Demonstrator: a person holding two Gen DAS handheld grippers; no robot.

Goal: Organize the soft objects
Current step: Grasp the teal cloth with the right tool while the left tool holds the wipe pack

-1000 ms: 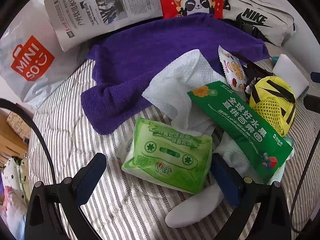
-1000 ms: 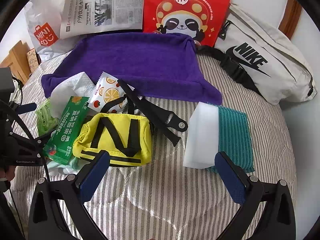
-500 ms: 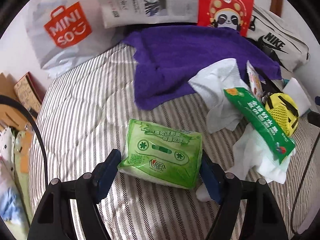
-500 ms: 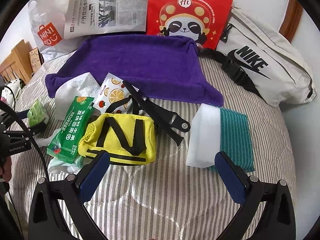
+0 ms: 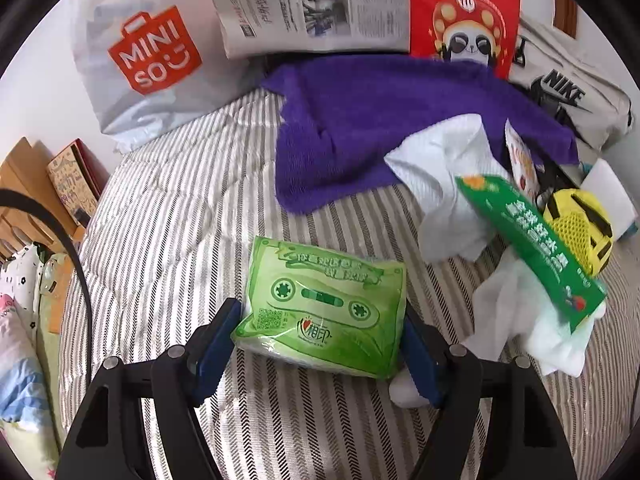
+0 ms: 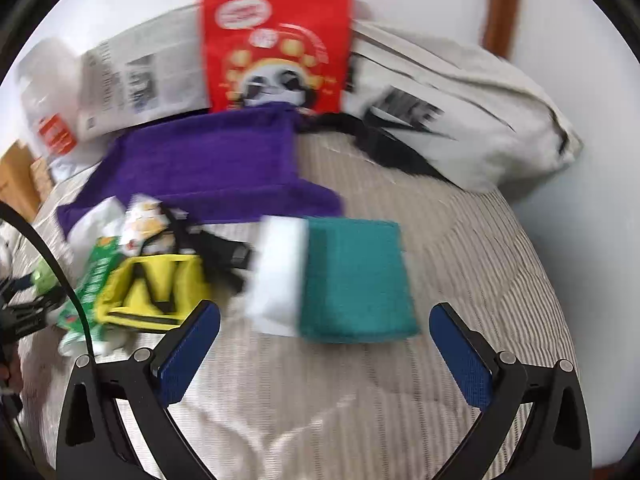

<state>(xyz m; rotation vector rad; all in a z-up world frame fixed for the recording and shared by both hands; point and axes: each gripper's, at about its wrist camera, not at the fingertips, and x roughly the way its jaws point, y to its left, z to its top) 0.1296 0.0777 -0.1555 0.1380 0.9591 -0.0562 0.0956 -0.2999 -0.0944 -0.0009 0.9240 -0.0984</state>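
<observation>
My left gripper (image 5: 320, 344) is shut on a green tissue pack (image 5: 324, 312), its blue pads pressing both sides, over the striped bed (image 5: 168, 216). A purple towel (image 5: 384, 120), white paper towels (image 5: 448, 172), a long green packet (image 5: 532, 240) and a yellow pouch (image 5: 580, 224) lie to the right. My right gripper (image 6: 324, 344) is open and empty, just in front of a teal cloth (image 6: 356, 276) with a white sponge (image 6: 280, 272) beside it. The yellow pouch (image 6: 156, 284) lies to its left. The right wrist view is blurred.
At the head of the bed lean a Miniso bag (image 5: 148, 56), a newspaper (image 5: 312, 4), a red panda bag (image 5: 464, 12) and a white Nike bag (image 6: 460, 120). Wooden furniture and boxes (image 5: 48, 184) stand left of the bed.
My left gripper closed on the green tissue pack and carried it left, away from the pile. My right gripper swung right, now facing the teal cloth and sponge.
</observation>
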